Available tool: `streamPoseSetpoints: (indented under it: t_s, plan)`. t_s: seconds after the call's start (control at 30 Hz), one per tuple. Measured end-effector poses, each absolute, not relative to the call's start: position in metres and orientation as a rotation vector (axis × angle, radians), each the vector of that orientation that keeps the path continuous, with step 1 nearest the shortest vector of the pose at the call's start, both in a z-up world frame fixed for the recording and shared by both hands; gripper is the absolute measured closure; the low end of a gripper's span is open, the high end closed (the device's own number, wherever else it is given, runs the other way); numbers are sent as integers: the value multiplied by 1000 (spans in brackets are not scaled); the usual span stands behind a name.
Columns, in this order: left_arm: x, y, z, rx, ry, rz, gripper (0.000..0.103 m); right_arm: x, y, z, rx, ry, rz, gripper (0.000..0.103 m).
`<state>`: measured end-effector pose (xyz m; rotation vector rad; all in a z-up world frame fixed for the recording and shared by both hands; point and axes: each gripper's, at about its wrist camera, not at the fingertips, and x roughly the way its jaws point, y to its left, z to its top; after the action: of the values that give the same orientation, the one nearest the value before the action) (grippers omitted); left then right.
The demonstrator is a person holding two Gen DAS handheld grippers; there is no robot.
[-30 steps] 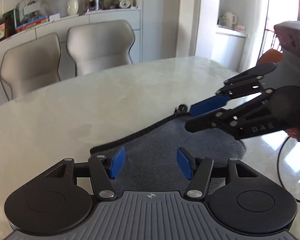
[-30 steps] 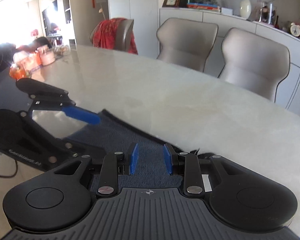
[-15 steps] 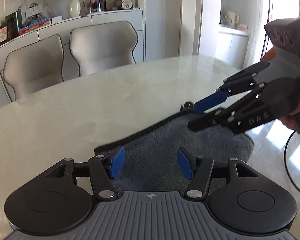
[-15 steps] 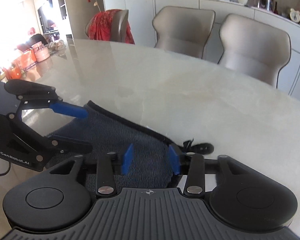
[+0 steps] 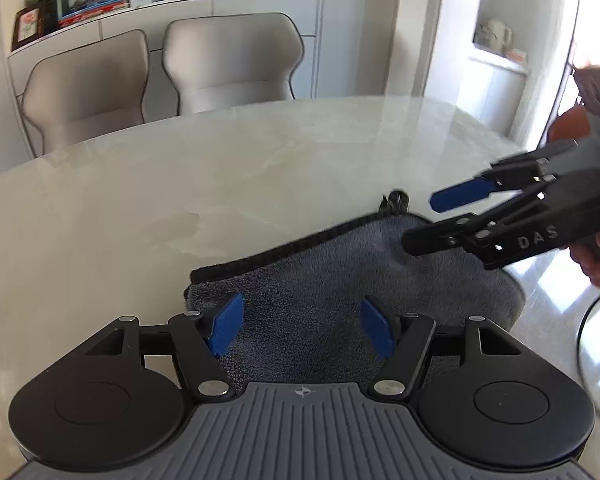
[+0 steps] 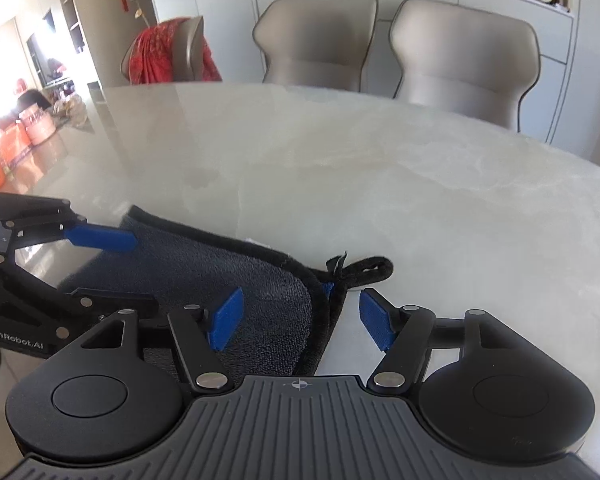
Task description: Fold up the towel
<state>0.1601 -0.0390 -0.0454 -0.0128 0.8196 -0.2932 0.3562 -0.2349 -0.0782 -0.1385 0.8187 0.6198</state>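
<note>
A folded dark grey-blue towel (image 5: 340, 280) with a black hem lies flat on the marble table (image 5: 180, 184), near its front edge. In the left wrist view my left gripper (image 5: 302, 330) hovers over the towel's left part, jaws opening, pads clear of the cloth. My right gripper (image 5: 428, 220) comes in from the right above the towel's far right corner, also apart. In the right wrist view my right gripper (image 6: 300, 320) is opening over the towel (image 6: 220, 272) corner with its hanging loop (image 6: 364, 268); nothing is pinched. The left gripper (image 6: 112, 268) stands open at the left.
Two beige chairs (image 5: 160, 68) stand behind the table, with a white sideboard (image 5: 220, 4) beyond. A chair draped in red cloth (image 6: 168, 52) and orange boxes (image 6: 16, 140) sit at the table's far left. A black cable (image 5: 592, 340) loops off the table's right edge.
The right gripper's jaws have spread wide and let the towel corner down onto the table. The left jaws have widened a little. Both hands have rolled slightly.
</note>
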Motion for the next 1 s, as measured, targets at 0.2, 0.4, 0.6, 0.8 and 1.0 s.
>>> streamPoseSetpoints:
  t_s: [0.2, 0.4, 0.6, 0.8, 1.0]
  plan:
    - [128, -34, -30, -118, 826, -220, 26, 315, -248, -53, -85, 775, 567, 9]
    - [89, -42, -38, -97, 834, -182, 25, 264, -248, -52, -69, 765, 554, 7]
    - [77, -43, -27, -121, 775, -188, 26, 245, -234, -59, -5, 736, 685, 26]
    - [82, -43, -29, -112, 743, -213, 26, 257, -247, -69, 73, 772, 617, 45]
    - [87, -52, -40, -165, 769, -259, 26, 261, -244, -73, 90, 772, 614, 53]
